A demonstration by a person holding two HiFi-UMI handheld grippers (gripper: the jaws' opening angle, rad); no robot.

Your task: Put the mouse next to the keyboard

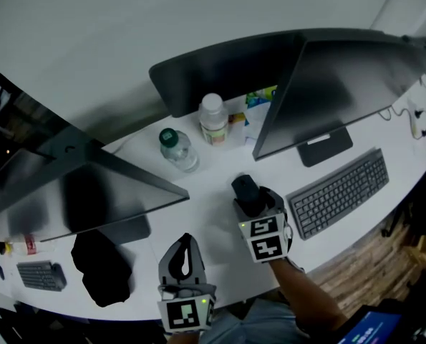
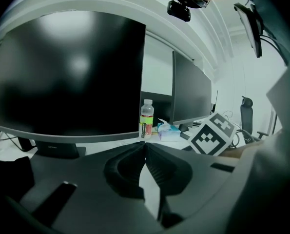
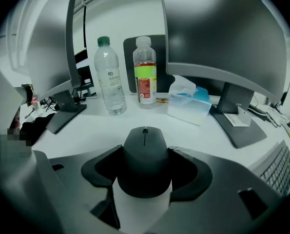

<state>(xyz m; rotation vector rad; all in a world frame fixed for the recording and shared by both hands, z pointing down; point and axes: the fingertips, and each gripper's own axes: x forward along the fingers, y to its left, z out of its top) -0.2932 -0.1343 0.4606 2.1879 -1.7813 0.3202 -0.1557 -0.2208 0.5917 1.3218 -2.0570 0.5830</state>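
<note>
A black mouse (image 1: 246,190) (image 3: 145,155) rests on the white desk (image 1: 213,213), just left of the grey keyboard (image 1: 339,192) (image 3: 280,169). My right gripper (image 1: 251,201) (image 3: 145,152) reaches over it from the near side. Its two jaws hug the mouse's flanks, pads pressed against both sides, so it is shut on the mouse. My left gripper (image 1: 186,244) (image 2: 145,147) hovers near the desk's front edge, lower left of the mouse. Its jaw tips meet and hold nothing.
Behind the mouse stand a clear water bottle (image 1: 178,149) (image 3: 108,77), a green-labelled bottle (image 1: 213,119) (image 3: 145,72) and a tissue box (image 3: 188,104). Monitors (image 1: 341,84) ring the back. A black cloth (image 1: 102,267) and a small keyboard (image 1: 42,275) lie at left.
</note>
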